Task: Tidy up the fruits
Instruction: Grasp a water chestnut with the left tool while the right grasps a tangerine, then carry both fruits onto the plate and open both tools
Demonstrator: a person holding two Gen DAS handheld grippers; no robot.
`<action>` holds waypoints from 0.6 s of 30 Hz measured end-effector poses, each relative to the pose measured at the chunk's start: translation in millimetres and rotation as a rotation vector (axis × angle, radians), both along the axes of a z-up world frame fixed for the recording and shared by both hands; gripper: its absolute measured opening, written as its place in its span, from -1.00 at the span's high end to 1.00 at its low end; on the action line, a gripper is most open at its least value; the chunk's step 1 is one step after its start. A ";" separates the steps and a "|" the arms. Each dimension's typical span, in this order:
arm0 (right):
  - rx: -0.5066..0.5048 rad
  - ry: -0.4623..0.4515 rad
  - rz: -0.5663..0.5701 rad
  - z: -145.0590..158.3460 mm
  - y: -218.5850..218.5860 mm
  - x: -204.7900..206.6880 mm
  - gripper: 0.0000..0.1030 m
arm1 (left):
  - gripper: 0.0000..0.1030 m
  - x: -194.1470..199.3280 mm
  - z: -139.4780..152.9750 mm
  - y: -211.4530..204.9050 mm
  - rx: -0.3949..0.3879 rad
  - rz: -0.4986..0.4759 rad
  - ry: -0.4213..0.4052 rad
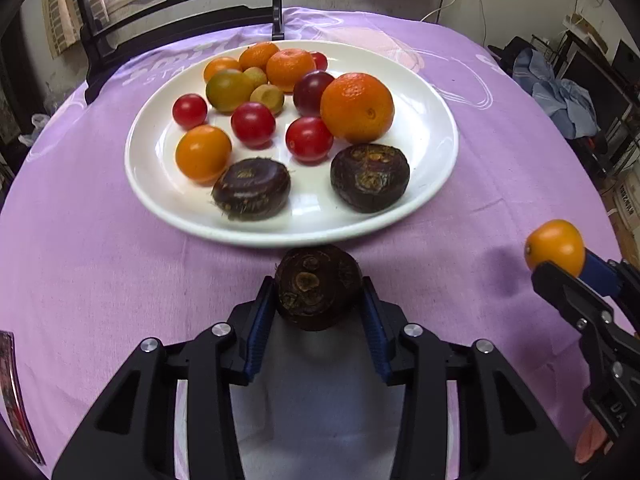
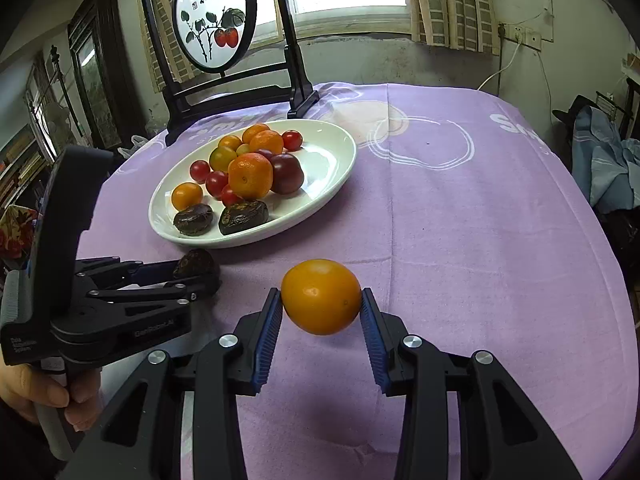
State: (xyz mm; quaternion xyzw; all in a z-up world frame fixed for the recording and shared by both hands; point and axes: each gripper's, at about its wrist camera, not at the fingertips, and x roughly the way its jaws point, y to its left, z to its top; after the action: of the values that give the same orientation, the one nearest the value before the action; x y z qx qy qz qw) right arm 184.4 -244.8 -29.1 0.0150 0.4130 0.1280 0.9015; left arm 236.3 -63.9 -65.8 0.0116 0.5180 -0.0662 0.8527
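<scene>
A dark brown water chestnut [image 1: 318, 288] rests on the purple cloth just in front of the white plate [image 1: 432, 168]. My left gripper [image 1: 319, 285] is shut on it, a blue pad against each side. The plate holds several cherry tomatoes, oranges, plums and two more dark chestnuts. In the right wrist view my right gripper [image 2: 321, 298] is shut on a round orange tomato [image 2: 320, 294], which hangs above the cloth over its shadow. That tomato [image 1: 554, 246] and the right gripper [image 1: 560, 266] also show at the far right of the left wrist view. The left gripper [image 2: 200, 276] sits left of the plate's front.
A black stand with a round painted panel [image 2: 216, 20] rises behind the plate [image 2: 332, 152]. A hand [image 2: 36, 392] holds the left gripper's handle. Purple cloth [image 2: 460, 220] stretches wide to the right of the plate. Clothes and clutter [image 2: 604, 168] lie beyond the table's right edge.
</scene>
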 end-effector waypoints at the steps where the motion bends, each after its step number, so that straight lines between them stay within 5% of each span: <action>1: -0.001 -0.001 0.003 -0.2 1.3 -1.1 0.22 | 0.20 -3.1 1.4 2.2 -0.011 -0.002 0.002; 18: 0.006 -0.060 0.103 27.4 39.2 -16.7 0.22 | 0.20 -48.6 68.5 30.4 -0.043 -0.075 -0.167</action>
State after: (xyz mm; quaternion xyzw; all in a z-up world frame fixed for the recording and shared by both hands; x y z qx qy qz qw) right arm 167.7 -205.6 -1.7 -0.0073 0.3859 0.1757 0.9056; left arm 187.7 -33.5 2.7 0.0182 0.4426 -0.1081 0.8900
